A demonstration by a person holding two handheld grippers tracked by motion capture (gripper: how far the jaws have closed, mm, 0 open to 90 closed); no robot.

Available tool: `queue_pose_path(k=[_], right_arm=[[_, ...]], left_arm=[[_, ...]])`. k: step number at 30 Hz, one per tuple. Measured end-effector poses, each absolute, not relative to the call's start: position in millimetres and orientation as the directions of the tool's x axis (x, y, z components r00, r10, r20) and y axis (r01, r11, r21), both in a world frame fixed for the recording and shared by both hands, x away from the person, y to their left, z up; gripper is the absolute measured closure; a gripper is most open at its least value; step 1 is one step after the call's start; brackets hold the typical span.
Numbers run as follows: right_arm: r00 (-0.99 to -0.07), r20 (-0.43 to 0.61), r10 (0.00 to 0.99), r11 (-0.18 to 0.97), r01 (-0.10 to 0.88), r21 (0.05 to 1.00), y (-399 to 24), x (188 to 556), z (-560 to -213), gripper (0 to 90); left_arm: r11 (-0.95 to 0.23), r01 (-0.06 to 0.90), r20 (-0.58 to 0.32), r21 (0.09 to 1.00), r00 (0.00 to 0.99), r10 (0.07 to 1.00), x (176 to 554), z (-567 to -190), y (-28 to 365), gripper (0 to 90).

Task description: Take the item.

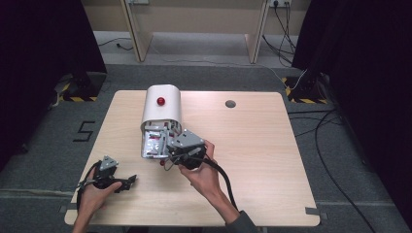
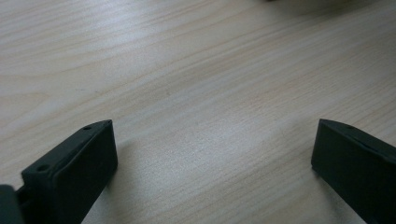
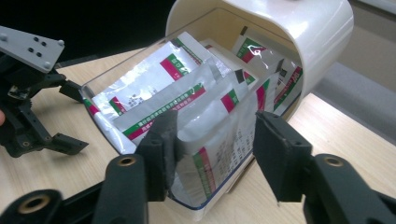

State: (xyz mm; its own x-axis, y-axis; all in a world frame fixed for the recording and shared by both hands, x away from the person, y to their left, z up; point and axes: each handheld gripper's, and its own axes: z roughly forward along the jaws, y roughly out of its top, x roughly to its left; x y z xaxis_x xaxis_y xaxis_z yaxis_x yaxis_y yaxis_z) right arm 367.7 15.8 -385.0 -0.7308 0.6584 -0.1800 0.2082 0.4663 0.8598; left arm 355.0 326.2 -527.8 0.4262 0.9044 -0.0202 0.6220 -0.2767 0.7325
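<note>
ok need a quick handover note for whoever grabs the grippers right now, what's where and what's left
Left gripper: jaws open, nothing between them, low over the table near its front left corner.
Right gripper: at the open clear front of the white container, jaws straddling a silver sachet at the front of the stack. The left pad touches it; the right pad stands apart, so no firm grip.
Things: the container lies mid-table, red knob on top, packed with sachets.
Done: the sachet is lined up.
Left: probably close on it and draw it out.
</note>
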Motion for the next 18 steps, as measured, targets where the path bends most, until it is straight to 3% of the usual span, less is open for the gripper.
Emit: queue_pose_path(k=[9,14,15,18], right_arm=[[-0.705,-0.201,0.680,0.471,0.209,0.857,19.1,374.2,-390.2,65.9],[-0.685,-0.229,0.692,0.474,0.191,0.860,18.3,374.9,-391.2,78.5],[-0.688,-0.231,0.688,0.471,0.181,0.863,16.5,376.2,-391.2,84.6],[-0.704,-0.203,0.680,0.445,0.176,0.878,8.2,378.8,-390.5,87.3]], left_arm=[[-0.277,0.622,-0.020,0.733,0.426,0.904,355.0,-527.8,326.2,0.0],[-0.277,0.622,-0.020,0.732,0.426,0.904,355.0,-527.7,326.3,0.0],[-0.277,0.622,-0.020,0.732,0.426,0.904,355.0,-527.8,326.2,0.0],[-0.278,0.622,-0.019,0.732,0.426,0.904,355.0,-527.7,326.3,0.0]])
